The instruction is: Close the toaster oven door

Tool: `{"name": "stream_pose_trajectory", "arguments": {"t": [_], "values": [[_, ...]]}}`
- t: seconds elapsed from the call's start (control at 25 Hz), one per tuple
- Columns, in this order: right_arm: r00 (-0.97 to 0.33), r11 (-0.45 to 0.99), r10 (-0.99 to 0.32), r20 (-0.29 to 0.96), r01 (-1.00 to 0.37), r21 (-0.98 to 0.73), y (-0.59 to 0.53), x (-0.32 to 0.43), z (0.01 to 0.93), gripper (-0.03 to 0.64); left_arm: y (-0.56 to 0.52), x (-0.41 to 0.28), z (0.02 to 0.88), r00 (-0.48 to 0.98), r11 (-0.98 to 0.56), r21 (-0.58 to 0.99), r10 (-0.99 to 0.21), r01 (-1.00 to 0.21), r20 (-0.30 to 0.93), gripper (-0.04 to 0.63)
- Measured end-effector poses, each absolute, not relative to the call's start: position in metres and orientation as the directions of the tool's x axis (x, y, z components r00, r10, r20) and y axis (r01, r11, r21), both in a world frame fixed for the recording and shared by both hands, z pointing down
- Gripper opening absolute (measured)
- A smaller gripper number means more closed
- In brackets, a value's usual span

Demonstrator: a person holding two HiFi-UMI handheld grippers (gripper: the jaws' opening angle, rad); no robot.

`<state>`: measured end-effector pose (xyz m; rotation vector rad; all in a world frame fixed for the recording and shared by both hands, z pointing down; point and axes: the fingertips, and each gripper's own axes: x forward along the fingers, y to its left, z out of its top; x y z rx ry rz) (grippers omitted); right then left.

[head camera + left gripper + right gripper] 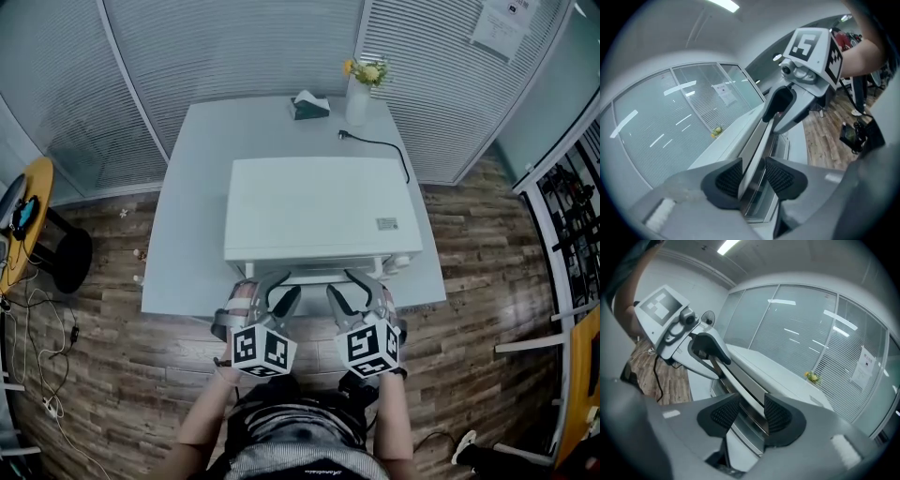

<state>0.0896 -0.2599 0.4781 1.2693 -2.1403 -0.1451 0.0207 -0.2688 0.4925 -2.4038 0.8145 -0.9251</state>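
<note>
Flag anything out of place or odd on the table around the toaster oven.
Only the power cord: it lies loose on the table behind the toaster oven, its plug end bare near the vase and in no socket. Nothing looks spilled, tipped or damaged.

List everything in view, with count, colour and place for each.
toaster oven: 1, white, middle of the table
door handle: 1, pale, oven's front edge
table: 1, pale grey, centre of the room
vase of flowers: 1, white with yellow blooms, table's far right
tissue box: 1, dark green, table's far edge
power cord: 1, black, on the table behind the oven
side table: 1, yellow top, far left
notice sheet: 1, white, upper right wall
left gripper: 1, grey, door handle between its open jaws
right gripper: 1, grey, door handle between its jaws
</note>
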Motion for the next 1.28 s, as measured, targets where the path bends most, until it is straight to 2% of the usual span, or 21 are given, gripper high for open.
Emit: {"name": "stream_pose_trajectory", "arguments": {"t": [0.12,0.4,0.56,0.68,0.88,1.08,1.28], "values": [[-0.362,0.5,-0.841,0.403,-0.805,0.32,-0.255,0.088,0.466,0.147,-0.265,0.018,0.48,0.642,-0.742,-0.494,-0.656,-0.453,0.396,0.166],[-0.376,0.471,-0.858,0.35,-0.847,0.245,-0.239,0.08,0.461,0.126,-0.246,0.012,0.476,0.687,-0.77,-0.33,-0.637,-0.547,0.349,0.156],[-0.402,0.457,-0.863,0.306,-0.88,0.132,-0.229,0.076,0.456,0.104,-0.235,0.011,0.471,0.723,-0.785,-0.19,-0.618,-0.59,0.308,0.12],[-0.419,0.451,-0.866,0.274,-0.89,0.065,-0.223,0.075,0.451,0.083,-0.23,0.014,0.458,0.746,-0.794,-0.16,-0.607,-0.587,0.273,0.1],[-0.439,0.463,-0.865,0.243,-0.885,0.052,-0.213,0.067,0.439,0.049,-0.223,0.012,0.442,0.77,-0.793,-0.077,-0.606,-0.605,0.199,0.042],[-0.442,0.457,-0.878,0.184,-0.888,0.044,-0.208,0.064,0.419,0.006,-0.215,0.012,0.424,0.77,-0.782,-0.081,-0.623,-0.618,0.14,0.016],[-0.438,0.447,-0.89,0.13,-0.893,0.055,-0.2,0.06,0.398,0.003,-0.208,0.012,0.407,0.78,-0.786,-0.053,-0.618,-0.616,0.095,0.005]]}}
